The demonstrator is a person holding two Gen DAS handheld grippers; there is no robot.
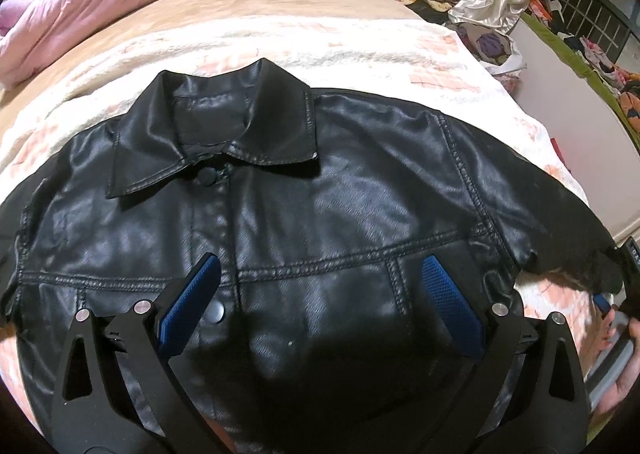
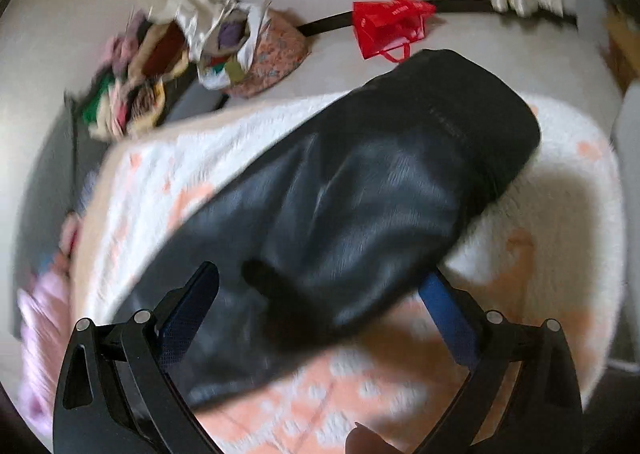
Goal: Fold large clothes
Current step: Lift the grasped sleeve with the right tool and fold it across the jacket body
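A: Where does the black jacket (image 1: 304, 222) lie, and what room do we have?

B: Flat on the white-and-peach blanket (image 1: 320, 42), collar far; bare blanket beyond the collar and past the sleeve (image 2: 400, 174) cuff.

A: Tongs?

B: Left gripper (image 1: 320, 294) hovers released above the chest; right gripper (image 2: 324, 318) spread wide, straddling the sleeve.

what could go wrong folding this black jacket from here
1. The jacket looks shiny and slick, so a fold may slip out of the open left gripper or spring back open.
2. The sleeve lies close to the blanket corner; pulling it with the open right gripper could drag it off the edge.
3. The stiff collar may bunch under a fold.
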